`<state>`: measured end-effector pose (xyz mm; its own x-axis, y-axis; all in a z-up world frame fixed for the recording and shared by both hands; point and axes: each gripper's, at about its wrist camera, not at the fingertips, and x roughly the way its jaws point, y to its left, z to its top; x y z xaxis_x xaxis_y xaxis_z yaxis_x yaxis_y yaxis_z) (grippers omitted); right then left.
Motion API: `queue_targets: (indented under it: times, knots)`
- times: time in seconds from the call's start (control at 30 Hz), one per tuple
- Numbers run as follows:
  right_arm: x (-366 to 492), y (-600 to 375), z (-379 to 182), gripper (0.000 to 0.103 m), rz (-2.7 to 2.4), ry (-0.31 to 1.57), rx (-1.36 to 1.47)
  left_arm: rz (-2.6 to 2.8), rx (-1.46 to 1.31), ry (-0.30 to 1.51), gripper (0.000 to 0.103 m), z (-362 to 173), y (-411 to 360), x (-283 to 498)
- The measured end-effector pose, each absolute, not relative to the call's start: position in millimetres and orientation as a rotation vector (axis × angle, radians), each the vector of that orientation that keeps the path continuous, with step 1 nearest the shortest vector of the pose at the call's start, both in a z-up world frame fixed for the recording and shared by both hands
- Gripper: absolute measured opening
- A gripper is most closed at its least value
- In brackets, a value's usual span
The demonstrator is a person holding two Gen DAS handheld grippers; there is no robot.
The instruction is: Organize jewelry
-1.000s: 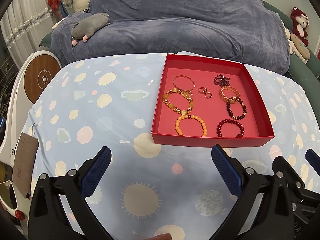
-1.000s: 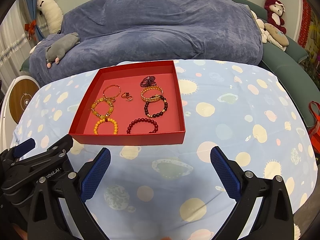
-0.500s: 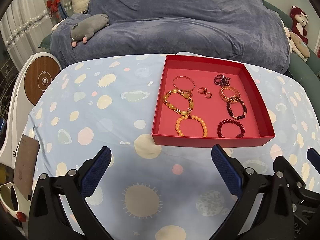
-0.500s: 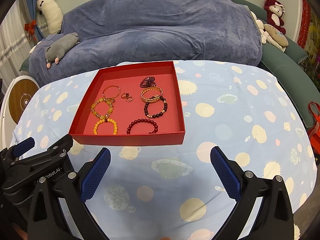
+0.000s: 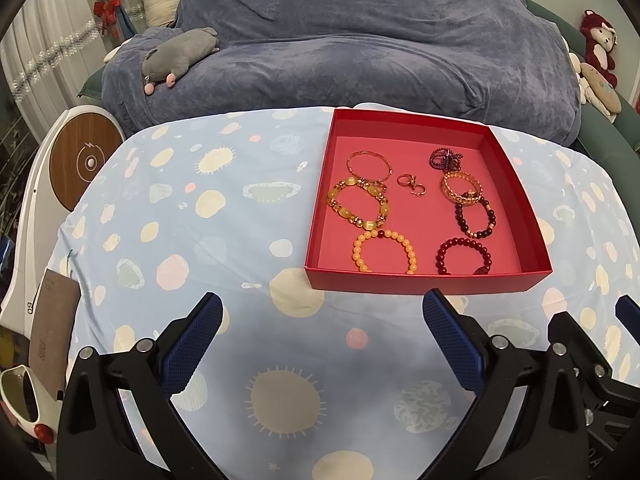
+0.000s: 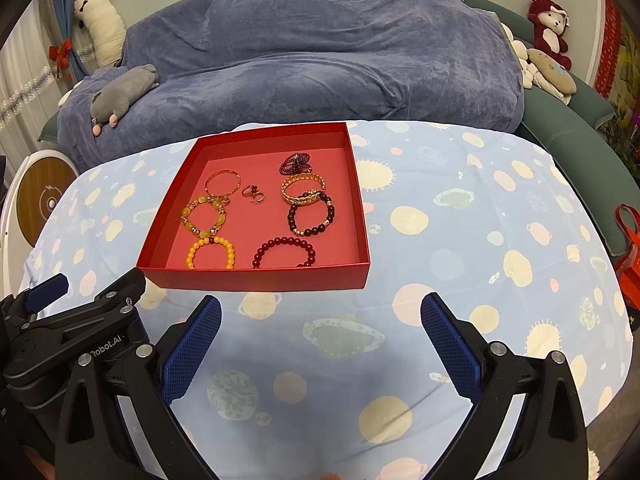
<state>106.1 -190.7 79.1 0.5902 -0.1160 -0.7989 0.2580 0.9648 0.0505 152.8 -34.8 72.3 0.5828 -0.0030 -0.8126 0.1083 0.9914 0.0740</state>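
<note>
Two grippers hover low over the spotted tablecloth (image 5: pixel 224 216), both spread wide and grasping nothing: the left gripper (image 5: pixel 322 344) and the right gripper (image 6: pixel 320 340), side by side just short of the red tray (image 6: pixel 256 278). Compared with a second ago, almost nothing has changed. The tray and every piece in it lie exactly where they were, and the views have only drifted a shade. My reading is that sorting is either finished or paused, since no piece is being approached.

All the jewelry sits inside the tray, at 12 o'clock from the right gripper and about 1 o'clock from the left.

Counted:
- seven bracelets: a thin gold bangle (image 6: pixel 223 184), a yellow stone bracelet (image 6: pixel 203 217), an orange bead bracelet (image 6: pixel 211 254), a small purple bead coil (image 6: pixel 296 163), a gold chain bracelet (image 6: pixel 303 189), a dark bead bracelet (image 6: pixel 311 214) and a red bead bracelet (image 6: pixel 285 254);
- two small rings (image 6: pixel 253 193), touching each other at the tray's middle.

The gold chain bracelet overlaps the dark bead one; the bangle touches the yellow stone bracelet.
</note>
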Motion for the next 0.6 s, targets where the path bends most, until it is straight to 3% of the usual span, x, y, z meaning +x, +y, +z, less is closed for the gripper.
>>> queue_targets:
  times: [0.6]
  knots:
    - [106.6, -190.5, 78.4, 0.096, -0.218, 0.916, 0.166, -0.044, 0.110, 0.952, 0.096, 68.5, -31.3, 151.1]
